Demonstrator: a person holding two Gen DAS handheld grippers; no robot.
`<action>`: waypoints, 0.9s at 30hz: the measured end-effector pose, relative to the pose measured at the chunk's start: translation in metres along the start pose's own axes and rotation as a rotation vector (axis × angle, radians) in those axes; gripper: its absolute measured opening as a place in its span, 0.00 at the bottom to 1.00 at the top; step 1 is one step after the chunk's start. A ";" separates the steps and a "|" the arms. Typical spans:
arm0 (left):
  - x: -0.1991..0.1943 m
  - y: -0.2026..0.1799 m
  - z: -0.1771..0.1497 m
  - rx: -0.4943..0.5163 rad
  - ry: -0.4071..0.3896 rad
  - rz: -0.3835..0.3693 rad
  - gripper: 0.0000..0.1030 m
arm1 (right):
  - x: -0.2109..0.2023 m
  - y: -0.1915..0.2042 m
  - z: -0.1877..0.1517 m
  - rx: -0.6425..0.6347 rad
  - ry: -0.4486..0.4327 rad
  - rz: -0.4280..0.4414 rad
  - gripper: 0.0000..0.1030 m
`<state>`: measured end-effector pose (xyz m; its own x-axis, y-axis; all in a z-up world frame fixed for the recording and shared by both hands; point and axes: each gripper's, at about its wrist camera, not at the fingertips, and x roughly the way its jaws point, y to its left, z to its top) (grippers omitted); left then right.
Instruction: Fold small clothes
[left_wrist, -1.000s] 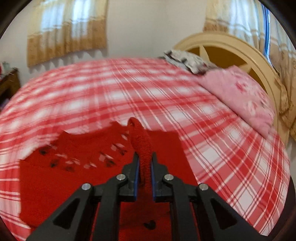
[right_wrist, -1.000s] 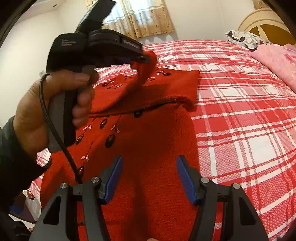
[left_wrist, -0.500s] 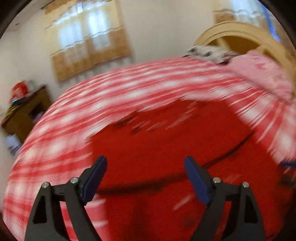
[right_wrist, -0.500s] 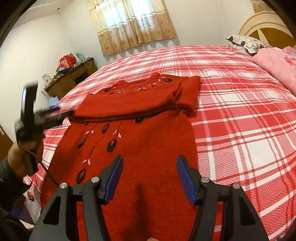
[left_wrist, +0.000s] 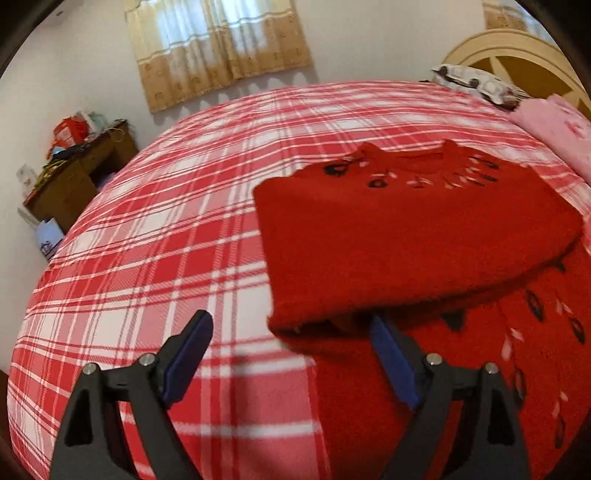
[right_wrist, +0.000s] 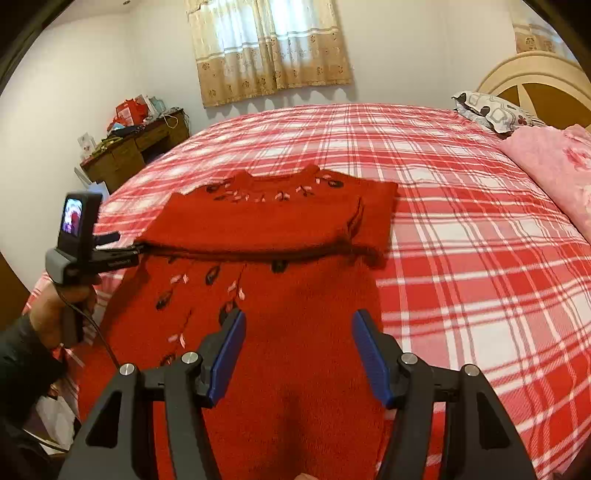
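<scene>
Red knitted sweater (right_wrist: 266, 295) spread flat on the bed (right_wrist: 461, 229), over the red-and-white plaid cover, neckline toward the far curtained window (right_wrist: 269, 48). Sleeves folded across the chest (forming a horizontal band whose lower edge crosses the body panel), dark leaf-like motifs visible along the collar and down the front. Left tongs (left_wrist: 291, 358) spread wide, blue pads (left_wrist: 188, 354) apart and gripping nothing; positioned at the sweater's left edge, level with the end of the folded sleeve band, right pad partly under or against that fold (contact not resolvable). Same left tongs (right_wrist: 122, 254) seen from the right wrist view, held in the person's left hand (right_wrist: 62, 310), tip at the left end of the sleeve fold, small camera screen lit on the handle. Right tongs (right_wrist: 299, 354) likewise wide open and empty, hovering above the lower body panel of the sweater, pads clear of the fabric. Pink blanket (right_wrist: 554, 166) and patterned pillow (right_wrist: 495, 110) at the head of the bed, beside the arched headboard (right_wrist: 535, 77), well apart from the sweater. Wooden bench (right_wrist: 136, 144) with clutter against the far left wall.
</scene>
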<state>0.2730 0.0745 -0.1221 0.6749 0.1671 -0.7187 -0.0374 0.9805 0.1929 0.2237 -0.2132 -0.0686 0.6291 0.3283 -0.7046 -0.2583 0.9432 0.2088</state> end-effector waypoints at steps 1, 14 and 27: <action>0.005 0.005 0.001 -0.015 0.005 0.054 0.89 | 0.001 -0.002 0.004 0.003 -0.002 -0.007 0.59; 0.018 0.032 -0.012 -0.158 0.023 -0.010 1.00 | 0.089 -0.038 0.075 0.120 0.116 0.000 0.48; 0.021 0.035 -0.013 -0.186 0.030 -0.035 1.00 | 0.087 -0.040 0.081 0.030 0.053 -0.118 0.08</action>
<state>0.2760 0.1135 -0.1391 0.6559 0.1329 -0.7431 -0.1515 0.9875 0.0429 0.3486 -0.2181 -0.0832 0.6141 0.2130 -0.7599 -0.1623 0.9764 0.1426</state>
